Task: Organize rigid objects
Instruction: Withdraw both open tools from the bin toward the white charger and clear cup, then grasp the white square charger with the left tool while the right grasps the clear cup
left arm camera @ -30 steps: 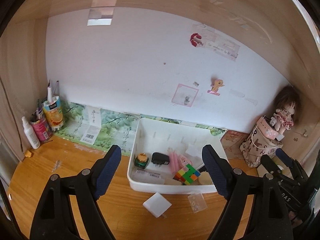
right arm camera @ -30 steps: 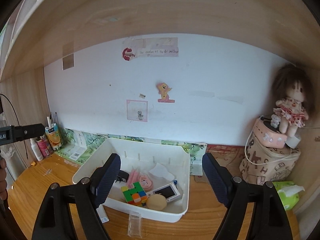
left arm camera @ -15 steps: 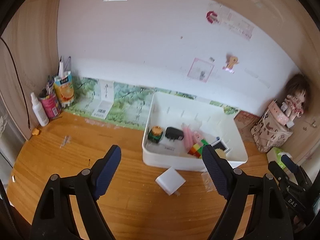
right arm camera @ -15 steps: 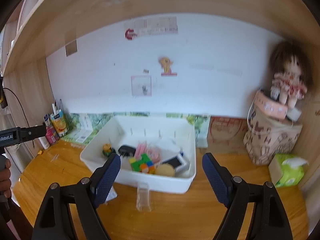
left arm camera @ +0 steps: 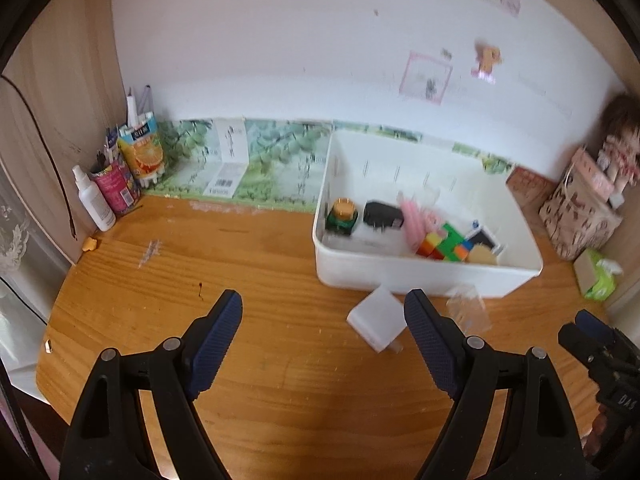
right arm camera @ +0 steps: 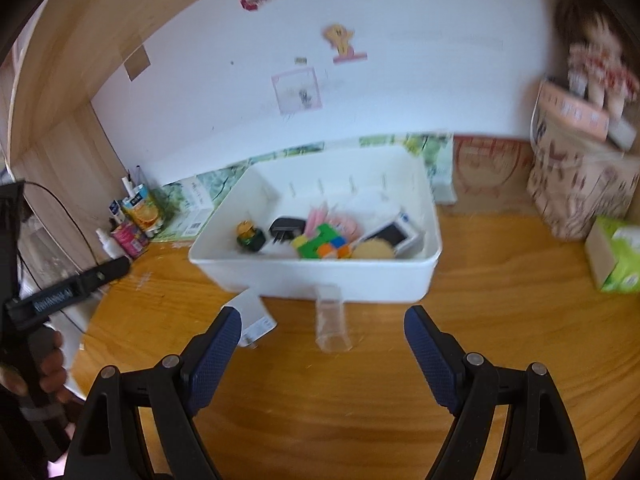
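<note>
A white bin (left arm camera: pixel 400 276) (right arm camera: pixel 332 276) stands on the wooden desk and holds a green-and-orange jar (left arm camera: pixel 341 216), a black plug (left arm camera: pixel 382 216), pink sticks (left arm camera: pixel 412 220), a puzzle cube (left arm camera: pixel 444 242) (right arm camera: pixel 318 242), a round sponge (right arm camera: pixel 374 250) and a small phone-like device (right arm camera: pixel 394 234). In front of the bin lie a white charger block (left arm camera: pixel 376 322) (right arm camera: pixel 252 314) and a clear plastic piece (left arm camera: pixel 468 310) (right arm camera: pixel 332 324). My left gripper (left arm camera: pixel 322 336) is open and empty above the desk, left of the charger. My right gripper (right arm camera: pixel 322 340) is open and empty, just before the clear piece.
A spray bottle (left arm camera: pixel 94 200), a can and a juice carton (left arm camera: pixel 142 152) stand at the back left corner. A patterned bag with a doll (right arm camera: pixel 580 152) and a green tissue pack (right arm camera: pixel 616 256) sit at the right. The desk's front left edge drops off.
Both grippers have pulled back and tilted downward, so the bin looks farther off and more desk shows. Both stay open and empty. The objects have not moved.
</note>
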Demonstrator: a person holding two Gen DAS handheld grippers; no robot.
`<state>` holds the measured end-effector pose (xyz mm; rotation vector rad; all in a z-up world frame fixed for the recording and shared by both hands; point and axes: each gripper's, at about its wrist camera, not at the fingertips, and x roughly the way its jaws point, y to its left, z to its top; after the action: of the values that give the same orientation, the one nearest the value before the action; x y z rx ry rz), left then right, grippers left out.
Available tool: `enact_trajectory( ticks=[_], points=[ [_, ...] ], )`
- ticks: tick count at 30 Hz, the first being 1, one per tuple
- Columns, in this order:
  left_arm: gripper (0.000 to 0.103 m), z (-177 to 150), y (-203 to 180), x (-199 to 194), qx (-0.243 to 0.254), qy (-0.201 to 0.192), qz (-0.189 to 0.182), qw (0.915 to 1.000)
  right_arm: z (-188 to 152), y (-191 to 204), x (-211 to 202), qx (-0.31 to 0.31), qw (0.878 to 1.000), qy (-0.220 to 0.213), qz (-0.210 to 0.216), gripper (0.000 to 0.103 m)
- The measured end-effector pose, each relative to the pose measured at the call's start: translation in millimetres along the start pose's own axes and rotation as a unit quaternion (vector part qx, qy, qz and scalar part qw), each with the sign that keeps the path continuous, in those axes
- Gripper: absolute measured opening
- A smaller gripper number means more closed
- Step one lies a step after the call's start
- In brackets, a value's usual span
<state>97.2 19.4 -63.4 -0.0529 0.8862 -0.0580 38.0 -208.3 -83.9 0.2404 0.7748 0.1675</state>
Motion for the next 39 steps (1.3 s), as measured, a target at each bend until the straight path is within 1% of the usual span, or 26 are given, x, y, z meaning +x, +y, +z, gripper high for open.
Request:
enact_trajectory(
  ticks=[3, 5, 7, 11, 14, 17, 23, 29, 32, 34, 37, 39],
  points=[
    [0.085, -3.4, -6.3, 9.7, 0.019, 0.022, 0.002, 0.9996, -4.4, -3.5, 9.3, 0.023, 0.999, 0.024, 0.019, 0.084],
    [0.085, -5.1, -10.6, 17.3, 0.029, 0.038, 0.000, 0.9989, -7.0, -4.4, 17.9, 0.032, 0.998, 0.047, 0.027, 0.084],
    [0.085, -6.6, -15.6, 25.6, 0.039, 0.053, -0.003, 0.9978, -9.3, -4.5, 26.6, 0.035, 0.997, 0.069, 0.030, 0.084],
    [0.085, -8.1, -26.5, 41.0, 0.058, 0.079, -0.002, 0.9952, -11.7, -7.8, 40.2, 0.054, 0.993, 0.095, 0.031, 0.084],
    [0.085, -8.2, -35.6, 54.8, 0.072, 0.098, -0.006, 0.9926, -12.9, -11.9, 51.3, 0.069, 0.991, 0.114, 0.030, 0.084],
    [0.085, -9.4, -44.6, 71.8, 0.084, 0.126, -0.013, 0.9884, -12.1, -16.5, 62.9, 0.081, 0.988, 0.131, 0.026, 0.084],
    [0.085, -8.7, -56.1, 99.4, 0.095, 0.165, -0.021, 0.9815, -11.7, -24.5, 91.1, 0.082, 0.981, 0.178, 0.004, 0.084],
    [0.085, -9.0, -62.8, 120.4, 0.097, 0.191, -0.031, 0.9764, -12.8, -28.1, 111.0, 0.080, 0.976, 0.203, -0.004, 0.084],
    [0.085, -8.4, -64.7, 127.6, 0.096, 0.195, -0.029, 0.9758, -13.8, -27.4, 119.6, 0.074, 0.974, 0.215, -0.003, 0.084],
    [0.085, -7.7, -64.5, 131.5, 0.094, 0.197, -0.030, 0.9755, -14.0, -27.3, 124.2, 0.072, 0.973, 0.220, 0.001, 0.079],
    [0.085, -7.2, -65.6, 138.3, 0.092, 0.203, -0.033, 0.9742, -14.3, -27.8, 129.3, 0.071, 0.972, 0.226, 0.002, 0.076],
    [0.085, -7.4, -67.5, 143.0, 0.094, 0.208, -0.034, 0.9731, -14.2, -29.0, 132.4, 0.071, 0.971, 0.227, 0.003, 0.072]
  ],
)
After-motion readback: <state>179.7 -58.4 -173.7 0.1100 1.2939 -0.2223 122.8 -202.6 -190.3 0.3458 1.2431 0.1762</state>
